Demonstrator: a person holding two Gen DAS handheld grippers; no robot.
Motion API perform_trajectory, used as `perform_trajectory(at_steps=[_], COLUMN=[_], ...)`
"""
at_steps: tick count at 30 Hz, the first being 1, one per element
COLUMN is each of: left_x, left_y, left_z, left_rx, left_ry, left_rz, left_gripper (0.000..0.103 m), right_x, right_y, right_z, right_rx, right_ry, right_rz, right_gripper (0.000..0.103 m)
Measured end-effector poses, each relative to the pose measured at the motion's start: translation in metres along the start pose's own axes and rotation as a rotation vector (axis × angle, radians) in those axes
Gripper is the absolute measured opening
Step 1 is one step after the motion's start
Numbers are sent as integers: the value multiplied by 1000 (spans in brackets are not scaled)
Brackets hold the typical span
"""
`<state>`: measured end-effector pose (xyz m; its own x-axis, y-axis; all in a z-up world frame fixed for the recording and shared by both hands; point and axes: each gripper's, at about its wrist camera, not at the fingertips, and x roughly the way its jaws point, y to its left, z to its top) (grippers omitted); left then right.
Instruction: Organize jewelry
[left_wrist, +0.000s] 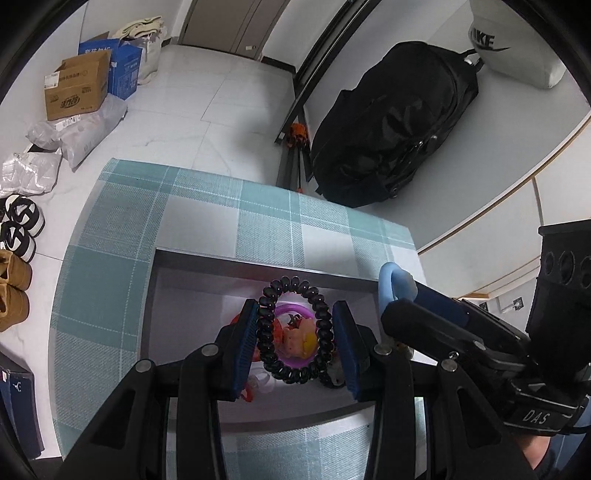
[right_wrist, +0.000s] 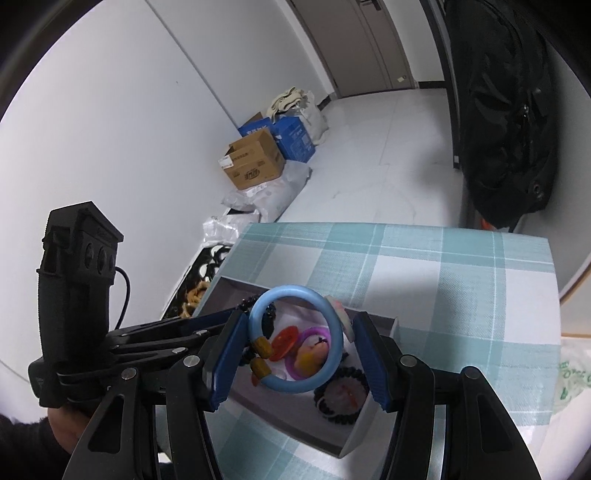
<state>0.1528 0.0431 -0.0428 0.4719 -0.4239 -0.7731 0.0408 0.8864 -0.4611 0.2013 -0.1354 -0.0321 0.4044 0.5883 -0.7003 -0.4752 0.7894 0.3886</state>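
Observation:
My left gripper (left_wrist: 295, 328) is shut on a black spiral hair tie (left_wrist: 293, 371) and holds it over a grey open box (left_wrist: 184, 266) on the checked tablecloth. My right gripper (right_wrist: 301, 347) is shut on a light blue bangle (right_wrist: 328, 376) with amber beads, also over the box (right_wrist: 384, 323). The bangle's top (left_wrist: 393, 277) shows in the left wrist view at the right gripper's tip. In the box lie a purple ring (right_wrist: 295, 363), an orange disc (right_wrist: 282, 347), a black bead bracelet (right_wrist: 341, 415) and other small pieces.
The table carries a teal and white checked cloth (left_wrist: 258, 221). A large black bag (left_wrist: 391, 122) stands behind the table to the right. Cardboard boxes (left_wrist: 77, 88), plastic bags and shoes (left_wrist: 14, 280) lie on the floor at the left.

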Motion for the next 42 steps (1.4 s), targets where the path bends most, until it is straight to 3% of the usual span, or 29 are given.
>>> perform_trajectory(at_steps=[13,17,20,26,28,29,35,39,42], left_x=[12,7,6,2,-3,-6,-14,-20,-25], left_y=[4,4,6,7,3,2,-4,-11,-18], left_z=[1,2,3,0,-2,-3,-6,-12,-16], left_rx=[-17,-18,-34,-44,-22,-17,5,48,82], left_ry=[44,20,23,11,-13,-29,-51,-70,-97], left_rz=[-7,-20,-53,-34,-18,-22,-25,21,57], left_gripper=[35,35,42,46,65,67,68,68,68], right_x=[11,9,6,2,-1,-4,-16,-28,-35], right_y=[-16,-16,-15,-17,-16,-14,-11,-9,-8], right_z=[-2,-1,-1,-2,-3,-4,-6,-9,-11], right_rx=[46,47,39,63,57,51,34,36,28], right_ry=[29,17,-3,-16,-25,-32,-66,-104,-123], right_rz=[12,19,8,18,16,15,1,-19,-33], right_gripper=[58,59,60,65,67,69,72,84,85])
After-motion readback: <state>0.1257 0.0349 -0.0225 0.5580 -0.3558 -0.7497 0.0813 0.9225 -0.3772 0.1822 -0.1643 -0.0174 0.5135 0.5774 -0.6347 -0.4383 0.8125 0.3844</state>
